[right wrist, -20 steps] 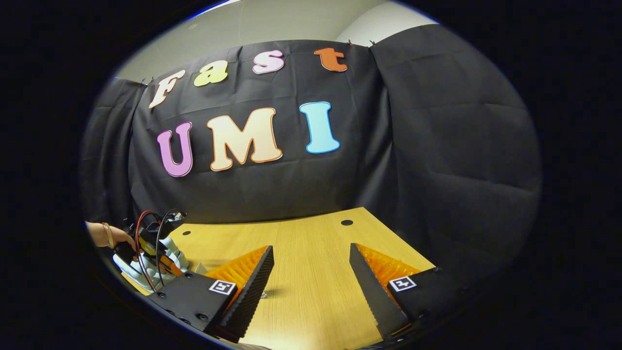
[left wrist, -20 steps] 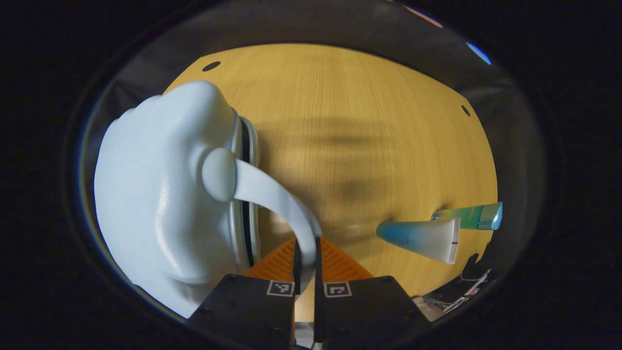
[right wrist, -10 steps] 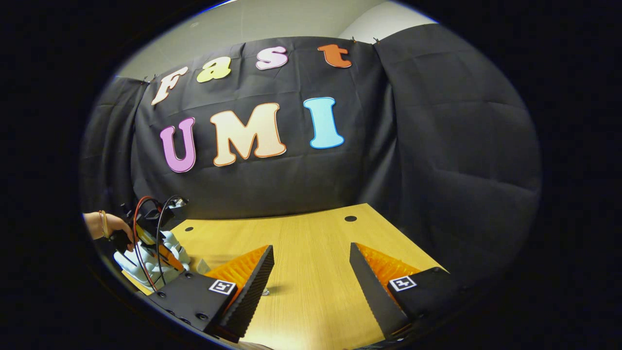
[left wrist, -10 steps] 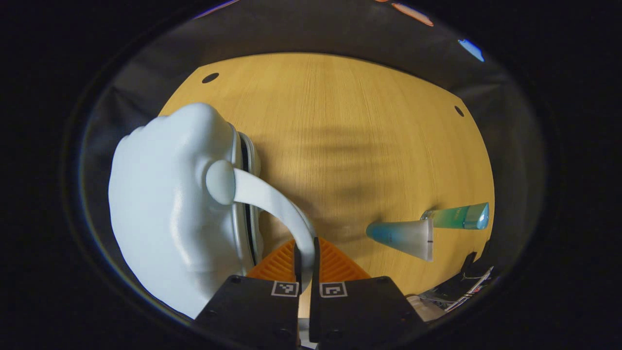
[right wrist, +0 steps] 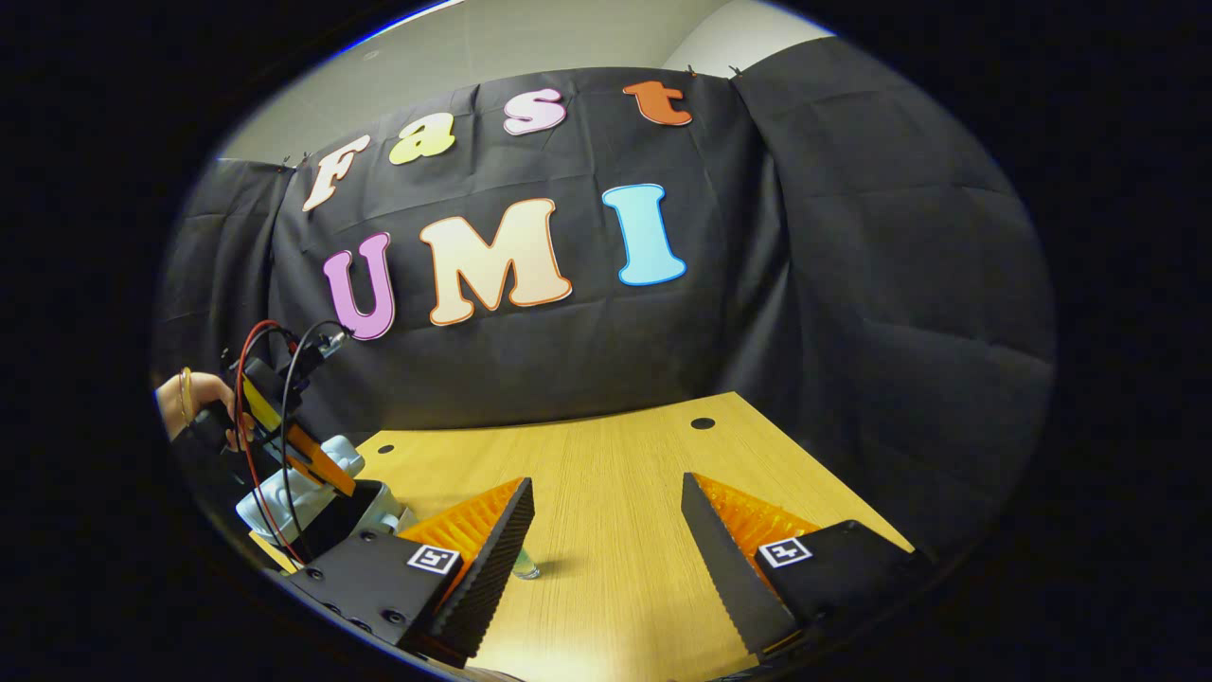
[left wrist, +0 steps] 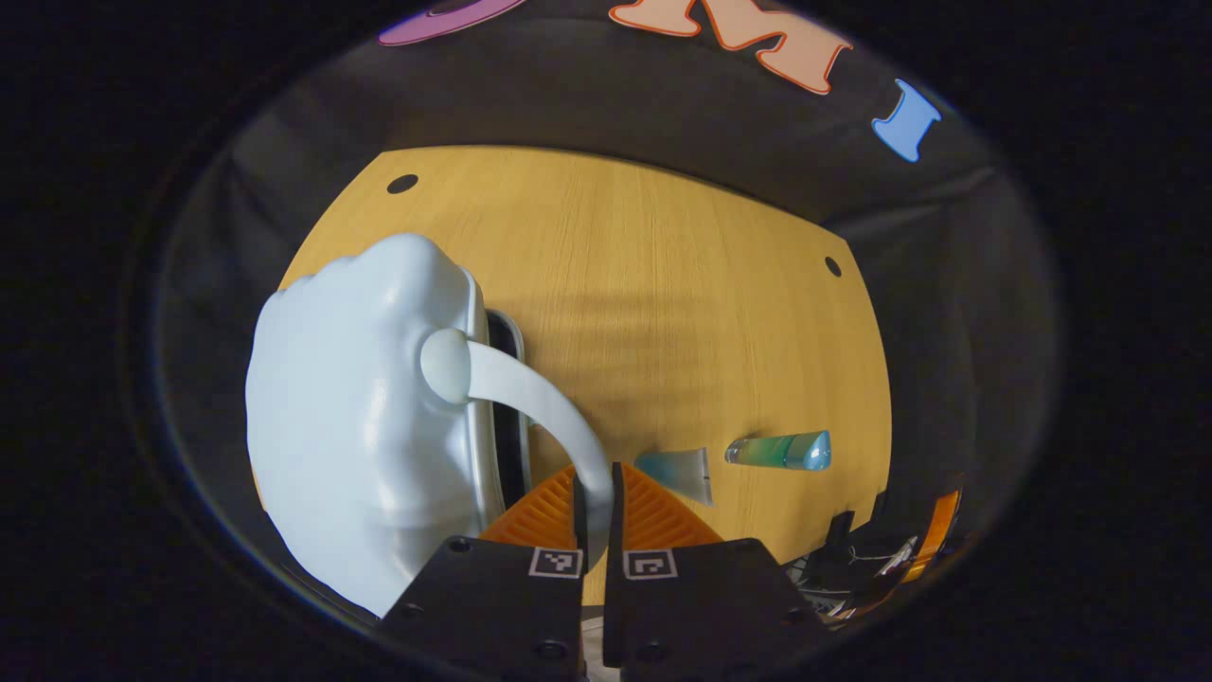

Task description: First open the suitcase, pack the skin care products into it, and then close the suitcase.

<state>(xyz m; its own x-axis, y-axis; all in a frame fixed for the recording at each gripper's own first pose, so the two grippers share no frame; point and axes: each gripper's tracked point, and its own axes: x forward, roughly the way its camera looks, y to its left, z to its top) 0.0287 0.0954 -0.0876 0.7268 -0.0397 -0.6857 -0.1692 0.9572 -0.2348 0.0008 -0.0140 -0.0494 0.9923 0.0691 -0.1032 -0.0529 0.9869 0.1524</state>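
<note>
The left tool point(left wrist: 595, 507) is clamped on the curved handle point(left wrist: 540, 403) of the pale blue suitcase point(left wrist: 365, 417), both fingers pressed against it. The suitcase's shell sits to the tool's left on the wooden bench point(left wrist: 663, 284), with a dark gap showing along its zipper edge. To the tool's right, two skin care products lie on the bench: a blue-white tube point(left wrist: 677, 469) just beside the fingers and a green-blue bottle point(left wrist: 781, 451) beyond it. The right tool point(right wrist: 606, 540) hovers over the bench, fingers spread wide, gripping nothing.
</note>
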